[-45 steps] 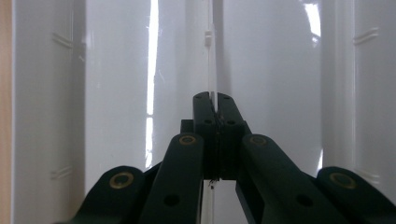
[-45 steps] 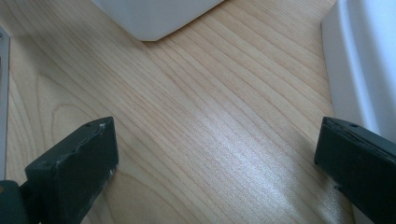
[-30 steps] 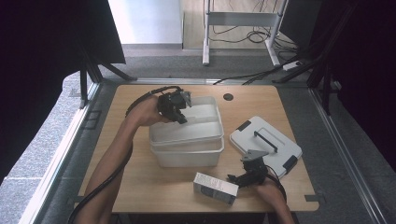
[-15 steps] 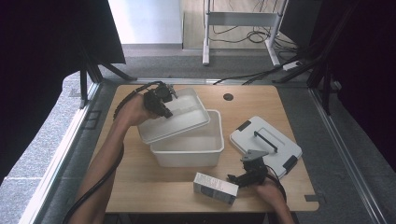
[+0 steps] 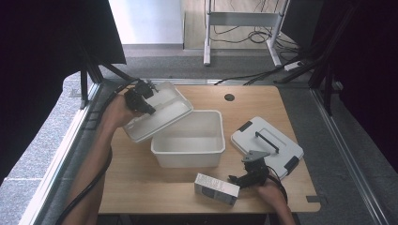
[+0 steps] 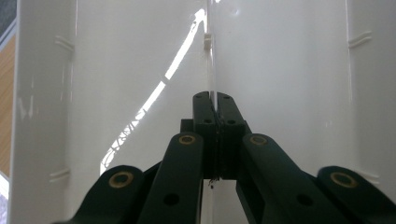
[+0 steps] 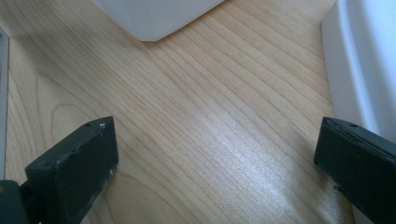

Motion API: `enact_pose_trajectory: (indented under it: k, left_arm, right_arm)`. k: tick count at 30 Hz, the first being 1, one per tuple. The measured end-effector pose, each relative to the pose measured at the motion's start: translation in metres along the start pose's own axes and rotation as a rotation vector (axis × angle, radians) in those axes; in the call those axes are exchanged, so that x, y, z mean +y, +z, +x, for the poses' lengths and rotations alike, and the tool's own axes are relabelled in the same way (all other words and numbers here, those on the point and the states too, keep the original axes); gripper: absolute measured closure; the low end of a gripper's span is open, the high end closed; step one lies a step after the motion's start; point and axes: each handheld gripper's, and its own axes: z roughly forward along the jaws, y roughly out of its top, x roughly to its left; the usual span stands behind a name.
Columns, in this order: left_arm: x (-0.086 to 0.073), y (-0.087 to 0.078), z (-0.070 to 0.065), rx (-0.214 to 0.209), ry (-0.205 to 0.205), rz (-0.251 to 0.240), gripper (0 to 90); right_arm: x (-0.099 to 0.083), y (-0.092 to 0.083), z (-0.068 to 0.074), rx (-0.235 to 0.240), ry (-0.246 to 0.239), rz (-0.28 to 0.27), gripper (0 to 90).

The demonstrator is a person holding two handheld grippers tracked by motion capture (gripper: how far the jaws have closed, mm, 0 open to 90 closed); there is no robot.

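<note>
- Nearest the person, a small grey carton [image 5: 217,188] lies at the near edge of the table [image 5: 141,187], in front of the open white bin [image 5: 190,140], which serves as the landmark here.
- The right gripper [image 5: 248,178] rests on the wood just right of that carton, in front of the bin's near right corner. In the right gripper view its jaws stand wide apart with bare table between them, a corner of the bin [image 7: 154,18] beyond and a white edge at the right; nothing is gripped.
- To the right of the bin lies a second, flatter white lid [image 5: 266,146] with a dark handle and dark clips, untouched.
- The bin itself sits mid-table, uncovered and, as far as can be seen, with nothing inside.
- Beyond the bin's far left corner, the left gripper [image 5: 141,99] carries the bin's lid [image 5: 159,112], tilted, its lower edge hanging over the bin's left rim. In the left gripper view the jaws are pressed together on a thin upright rib of that lid [image 6: 140,93].
- The step in hand, by my reading, is taking the lid off and clearing it away to the left of the bin.
- The next move probably calls for swinging the lid clear of the rim, lowering it flat onto the open wood left of the bin, and only then letting go. A thin rib is a slim hold, so a level carry seems wise.
- The carton would then seem ready for the right gripper.
</note>
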Motion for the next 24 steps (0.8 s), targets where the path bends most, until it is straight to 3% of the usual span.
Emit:
enact_pose_trajectory:
  k: [9, 24]
  left_arm:
    - [-0.032, -0.005, 0.023, 0.033, -0.121, -0.001, 88.8]
    - [-0.077, -0.016, 0.047, 0.074, -0.225, -0.004, 88.8]
  right_arm:
    - [0.0, 0.0, 0.0, 0.002, 0.001, 0.001, 0.0]
    - [0.0, 0.0, 0.0, 0.002, -0.002, 0.001, 0.0]
